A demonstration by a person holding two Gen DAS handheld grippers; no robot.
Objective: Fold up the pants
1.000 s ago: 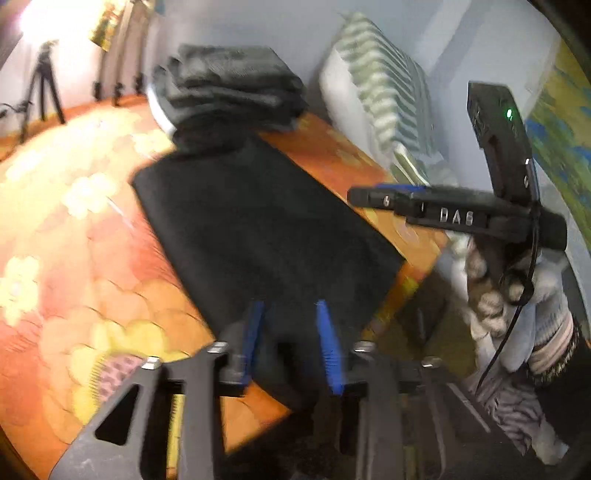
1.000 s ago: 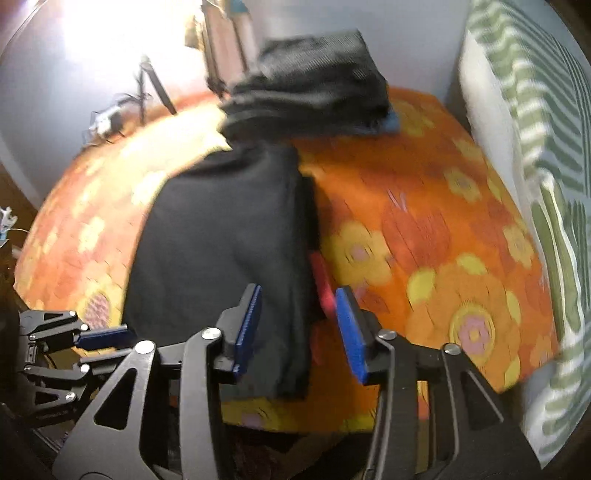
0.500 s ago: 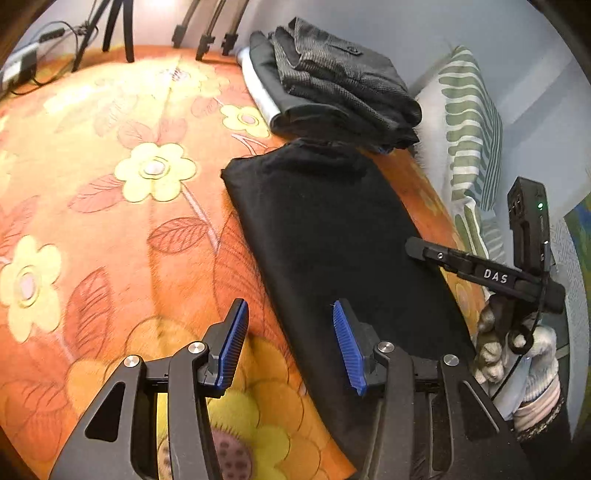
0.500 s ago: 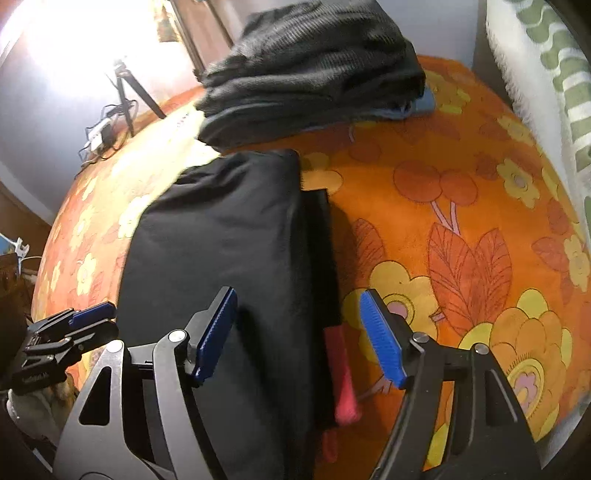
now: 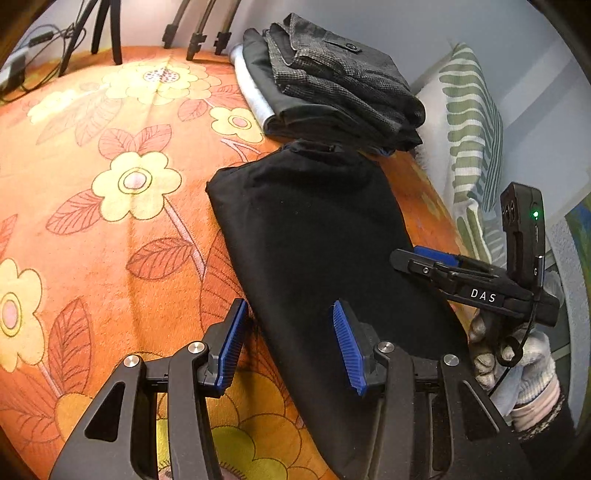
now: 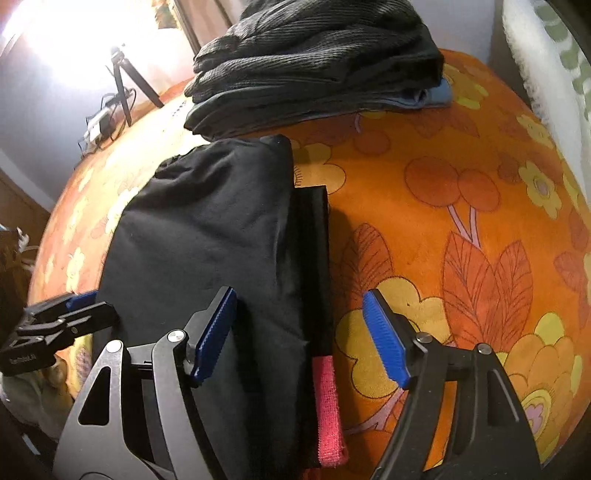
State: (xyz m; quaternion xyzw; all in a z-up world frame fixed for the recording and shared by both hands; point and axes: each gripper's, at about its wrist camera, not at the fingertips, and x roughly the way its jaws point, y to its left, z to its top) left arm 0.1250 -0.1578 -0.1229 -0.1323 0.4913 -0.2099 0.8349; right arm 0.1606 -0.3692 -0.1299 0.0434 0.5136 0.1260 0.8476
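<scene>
Left gripper (image 5: 286, 343): jaws apart, blue pads straddle the near left edge of the black pants (image 5: 314, 236); pads not pressing cloth, nothing gripped. Right gripper (image 6: 299, 332): jaws wide apart, astride the right edge of the pants, nothing clamped. In the right wrist view a black strap (image 6: 314, 240) runs along that edge and ends in a pink-red tab (image 6: 328, 402) between the jaws, lying loose. The right gripper also shows at the right of the left wrist view, held by a hand in a light knit glove (image 5: 517, 354); the left gripper shows at the left edge of the right wrist view.

Pants lie folded lengthwise as one long dark strip on the orange floral cover (image 5: 110, 184), running from the grippers away toward a stack of folded dark clothes (image 5: 340, 85). Far end of the pants touches or sits just under the stack's front edge; cannot tell which. Stack has grey textured pieces on top, a light blue layer at the bottom.

White cushion with green stripes (image 5: 469, 140) stands to the right of the cover. Tripod legs (image 5: 107, 29) and cables at the far left edge.
</scene>
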